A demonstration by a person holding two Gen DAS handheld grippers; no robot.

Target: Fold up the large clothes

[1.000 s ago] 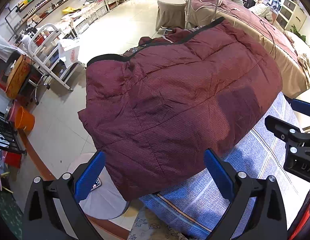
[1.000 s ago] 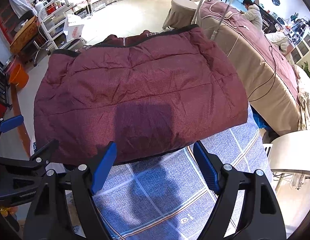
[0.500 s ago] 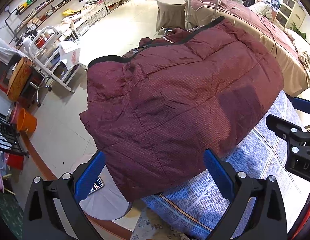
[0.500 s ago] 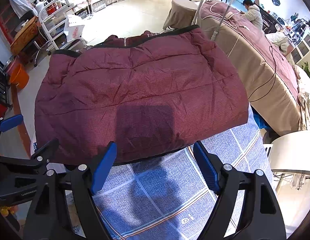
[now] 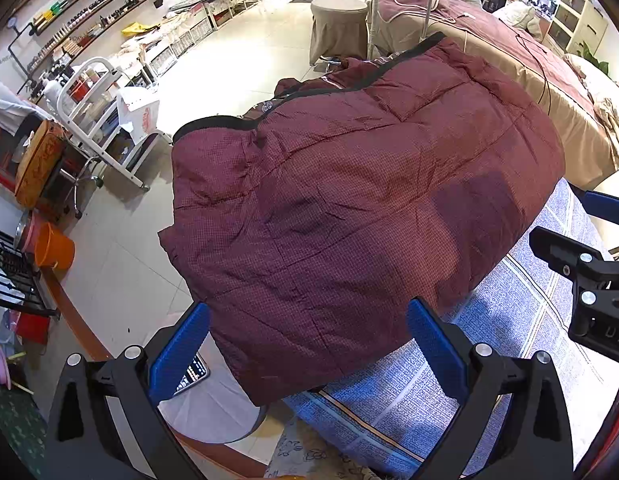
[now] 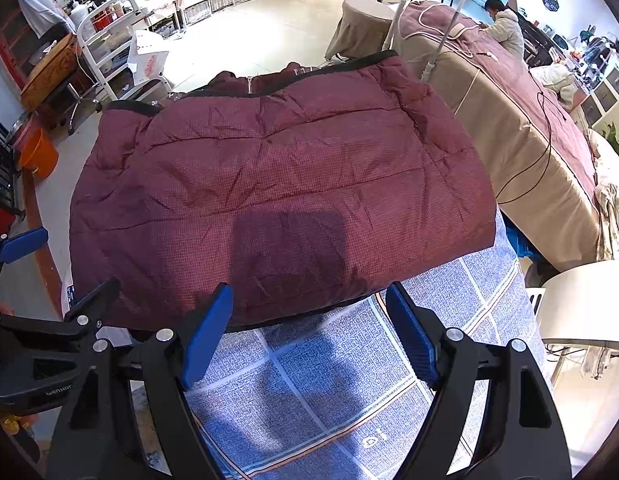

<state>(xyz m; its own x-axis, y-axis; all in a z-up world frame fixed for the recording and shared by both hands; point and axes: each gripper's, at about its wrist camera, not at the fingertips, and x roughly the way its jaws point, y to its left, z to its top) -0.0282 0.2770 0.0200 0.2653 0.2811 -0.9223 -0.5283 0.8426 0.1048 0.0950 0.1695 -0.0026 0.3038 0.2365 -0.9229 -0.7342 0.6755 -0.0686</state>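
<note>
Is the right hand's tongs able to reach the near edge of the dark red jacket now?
Probably yes. The right tongs stand open just above the jacket hem, with only bare blue bedcover beneath and nothing between.

Two hand-held black clamp grippers with blue finger pads

The left gripper [image 5: 307,352] and the right gripper [image 6: 309,332] each had angular black plastic arms, silver round screw heads at the joints, flat blue pads [image 6: 207,334] inside both fingers, and faint pale lettering on the body.
</note>
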